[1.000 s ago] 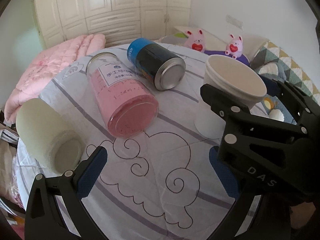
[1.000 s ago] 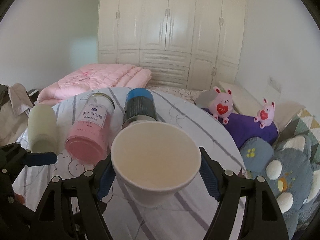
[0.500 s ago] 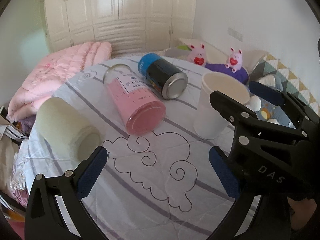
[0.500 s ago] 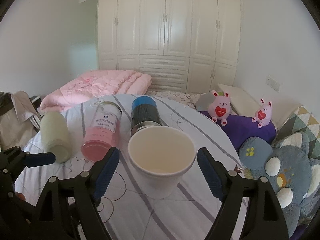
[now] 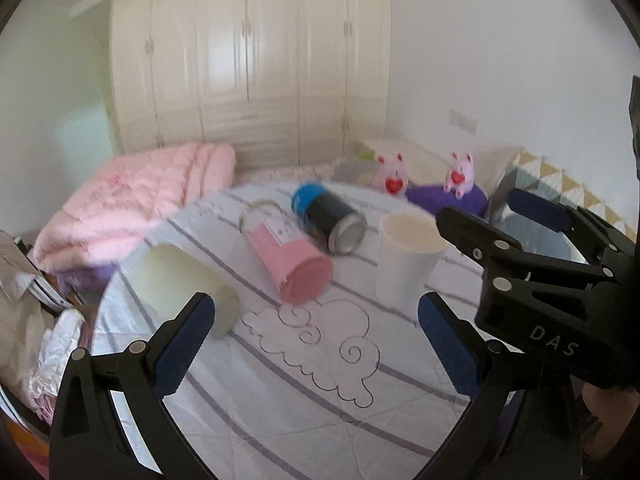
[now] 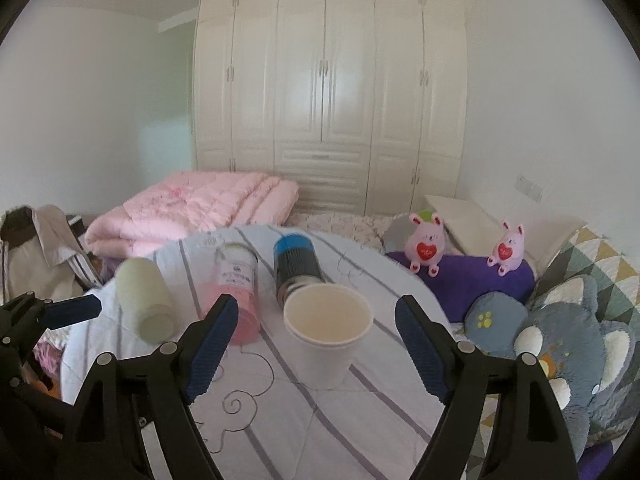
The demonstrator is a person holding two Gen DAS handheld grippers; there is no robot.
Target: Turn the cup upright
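A white paper cup (image 6: 326, 338) stands upright, mouth up, on the round table; it also shows in the left wrist view (image 5: 406, 264). My right gripper (image 6: 316, 354) is open and empty, its blue pads well apart, a little short of the cup. It appears in the left wrist view (image 5: 500, 232) to the right of the cup. My left gripper (image 5: 314, 346) is open and empty over the cloud drawing on the tablecloth.
On the table (image 5: 280, 400) lie a pink-filled jar (image 5: 286, 258), a black can with a blue end (image 5: 328, 216) and a pale cream cup (image 5: 180, 286), all on their sides. Plush toys (image 6: 426, 242) and cushions (image 6: 560, 344) are at the right, a pink quilt (image 6: 200, 212) behind.
Both grippers have drawn back and risen from the table. The right gripper has let go of the white cup, which now stands on the table farther from both cameras.
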